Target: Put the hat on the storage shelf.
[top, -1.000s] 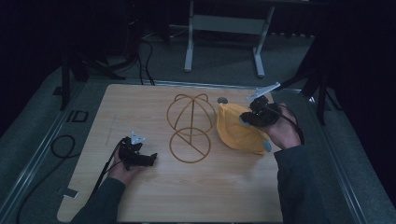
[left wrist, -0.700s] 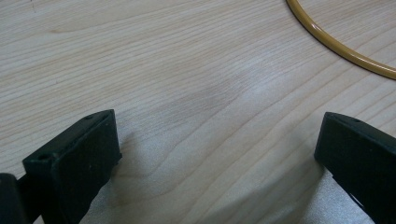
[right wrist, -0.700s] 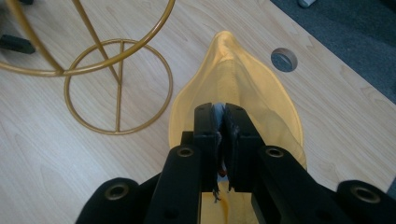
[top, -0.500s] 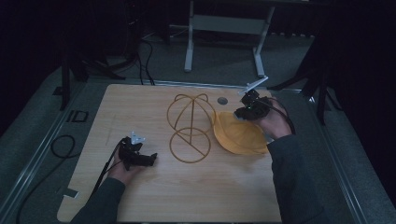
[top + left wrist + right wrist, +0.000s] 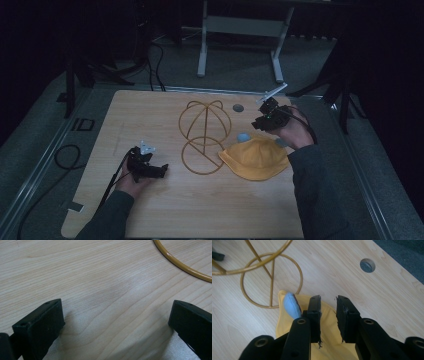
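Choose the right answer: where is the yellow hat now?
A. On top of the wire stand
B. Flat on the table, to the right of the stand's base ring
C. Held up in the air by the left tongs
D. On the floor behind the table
B: in the high view the hat lies on the table beside the base ring of the stand, whose wire dome is bare.

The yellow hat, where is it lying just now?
In the high view the hat lies flat on the table's right half, touching the wire stand's base ring, just below the right hand-held gripper.
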Available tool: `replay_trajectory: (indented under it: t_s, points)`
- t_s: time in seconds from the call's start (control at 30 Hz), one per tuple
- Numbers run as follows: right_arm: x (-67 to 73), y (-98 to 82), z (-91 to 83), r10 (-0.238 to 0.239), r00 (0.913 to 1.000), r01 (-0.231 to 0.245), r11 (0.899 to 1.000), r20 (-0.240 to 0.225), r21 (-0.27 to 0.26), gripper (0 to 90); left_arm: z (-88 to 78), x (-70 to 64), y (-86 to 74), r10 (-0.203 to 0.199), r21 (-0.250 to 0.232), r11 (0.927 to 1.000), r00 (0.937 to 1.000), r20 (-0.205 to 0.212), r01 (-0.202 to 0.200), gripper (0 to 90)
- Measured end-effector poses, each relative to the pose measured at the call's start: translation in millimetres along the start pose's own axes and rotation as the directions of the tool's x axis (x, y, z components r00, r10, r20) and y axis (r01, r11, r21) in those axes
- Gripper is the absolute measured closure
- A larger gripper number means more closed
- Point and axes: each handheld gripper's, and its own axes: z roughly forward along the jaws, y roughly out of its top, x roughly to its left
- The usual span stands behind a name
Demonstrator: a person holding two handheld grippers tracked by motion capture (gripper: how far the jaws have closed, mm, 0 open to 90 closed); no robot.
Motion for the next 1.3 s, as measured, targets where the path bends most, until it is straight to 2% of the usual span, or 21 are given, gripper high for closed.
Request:
replay_trajectory:
  t_s: [0.4,0.67,0.87,1.0,1.07,1.3]
  points:
    - [-4.0,-11.2,1.7,-0.017,0.9997,0.018,0.998,-0.020,0.053,60.8,0.1,0.0,0.0,0.000,-0.001,1.0000,1.0000,0.000,0.000,0.1]
    - [-4.3,-16.3,0.0,-0.059,0.9975,0.062,0.995,-0.040,0.075,57.3,0.1,-0.1,0.0,-0.001,-0.001,1.0000,1.0000,0.000,0.001,0.1]
    - [-4.1,-18.1,0.3,-0.089,0.9944,0.095,0.989,-0.057,0.113,54.8,0.1,-0.1,0.0,-0.001,-0.001,1.0000,1.0000,0.000,0.001,0.1]
    - [-4.0,-18.1,1.1,-0.093,0.9911,0.104,0.987,-0.095,0.119,54.1,0.1,-0.1,-0.1,-0.001,-0.002,1.0000,1.0000,0.000,0.001,0.1]
    - [-3.4,-18.3,3.3,-0.104,0.9906,0.116,0.983,-0.089,0.141,53.6,0.1,-0.1,0.0,0.000,-0.001,1.0000,1.0000,0.000,0.000,0.1]
    - [-3.0,-17.7,7.8,-0.116,0.9848,0.139,0.973,-0.129,0.185,52.8,0.1,-0.1,-0.1,-0.001,-0.002,1.0000,1.0000,0.000,0.001,0.1]
